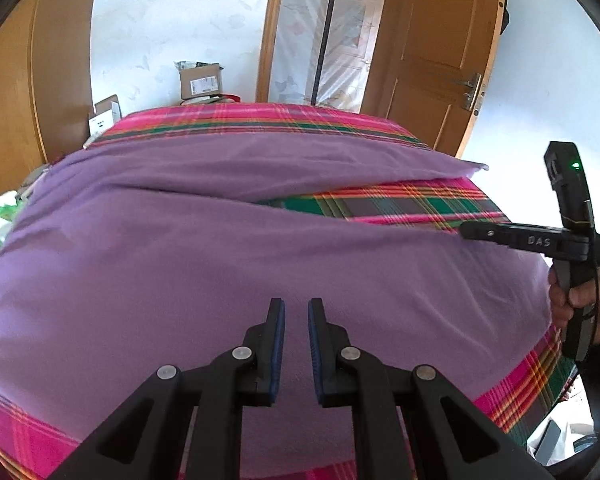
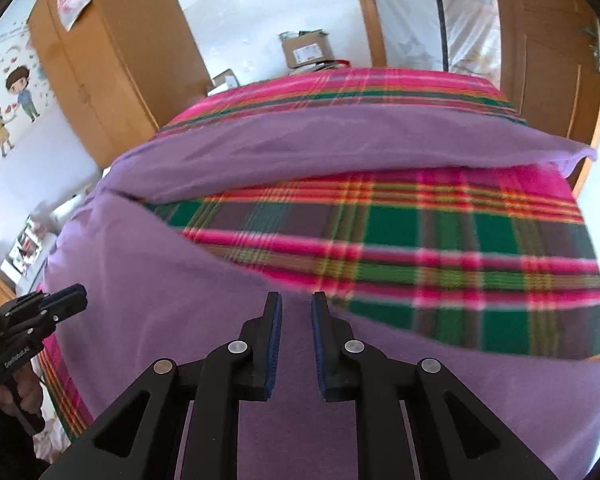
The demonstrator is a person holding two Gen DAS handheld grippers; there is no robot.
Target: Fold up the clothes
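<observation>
A large purple garment (image 1: 220,248) lies spread over a bed with a pink, green and yellow plaid cover (image 1: 400,204). One long purple part (image 2: 340,140) runs across the far side, and plaid cover (image 2: 440,248) shows between it and the near part (image 2: 160,280). My left gripper (image 1: 296,306) hovers over the near middle of the garment, open by a narrow gap with nothing between its blue pads. My right gripper (image 2: 296,300) hangs above the garment's diagonal edge, also narrowly open and holding nothing. Each gripper shows in the other's view, the right (image 1: 468,232) at the right and the left (image 2: 74,296) at the far left.
A hand (image 1: 572,300) holds the right gripper's handle. Beyond the bed stand a cardboard box (image 1: 200,82), a wooden door (image 1: 440,60) and a wooden wardrobe (image 2: 100,60). Small boxes and clutter (image 2: 28,248) sit beside the bed on the left.
</observation>
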